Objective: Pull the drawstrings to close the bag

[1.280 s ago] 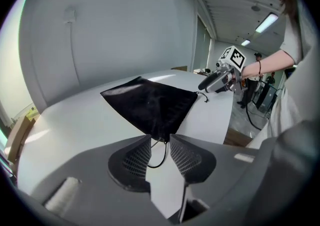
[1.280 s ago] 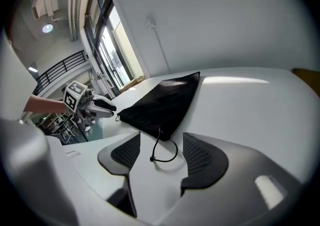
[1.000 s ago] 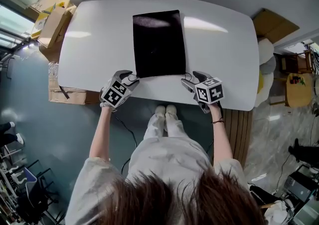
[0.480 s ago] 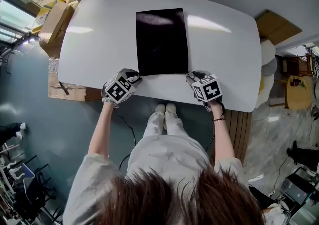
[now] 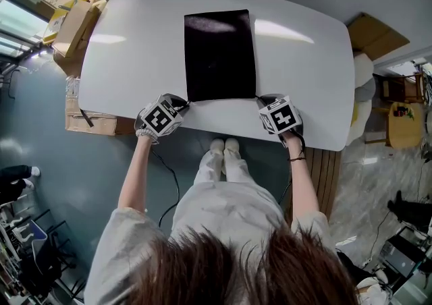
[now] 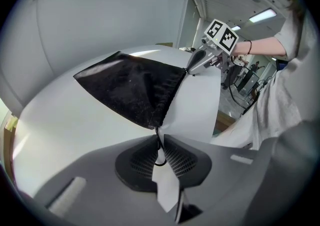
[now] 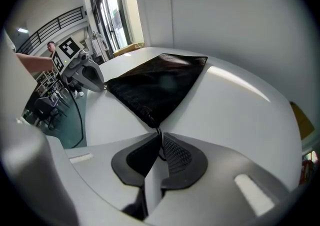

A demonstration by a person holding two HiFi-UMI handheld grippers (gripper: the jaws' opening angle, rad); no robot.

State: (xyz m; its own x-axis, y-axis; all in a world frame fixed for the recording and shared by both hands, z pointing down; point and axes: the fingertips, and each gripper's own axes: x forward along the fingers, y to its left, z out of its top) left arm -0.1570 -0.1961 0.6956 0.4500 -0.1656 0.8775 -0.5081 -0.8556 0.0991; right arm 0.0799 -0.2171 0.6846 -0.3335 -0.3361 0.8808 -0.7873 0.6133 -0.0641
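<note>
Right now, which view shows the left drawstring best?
The left gripper view: the drawstring loops large, close up, leaving the bag's corner. The head view gives only a faint thread; the right gripper view, none.

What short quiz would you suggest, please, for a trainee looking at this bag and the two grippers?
1. True or false: the black bag lies flat on the white table.
2. What does the left gripper pinch? A: the bag's cloth middle. B: a drawstring. C: nothing.
3. In the head view, at which corner of the bag is the right gripper?
Key: 1 true. 2 B. 3 The near right corner, where it pinches the second drawstring. Both grippers' jaws have just been closing, with a drawstring between each pair.
</note>
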